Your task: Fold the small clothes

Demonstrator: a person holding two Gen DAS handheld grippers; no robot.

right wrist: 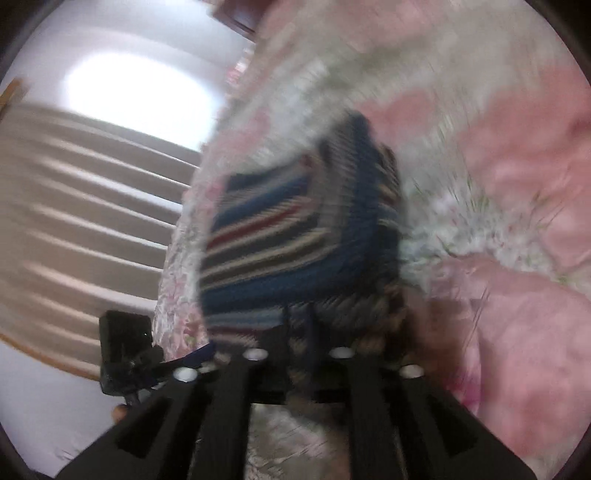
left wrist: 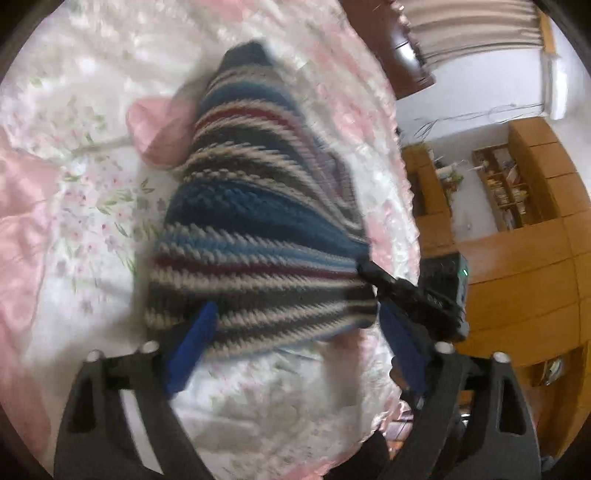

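Floral pink-and-white bedspread (left wrist: 92, 206) fills the middle, wooden shelving (left wrist: 517, 192) at three o'clock, striped curtain (left wrist: 476, 29) at one.

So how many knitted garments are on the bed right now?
1: a blue, cream and maroon striped knitted sweater lying on the pink floral bedspread, its near hem at both tongs. Others could be hidden beneath.

Sweater (left wrist: 255, 221) lies on bedspread (left wrist: 92, 229), shelves (left wrist: 506, 184) to the right
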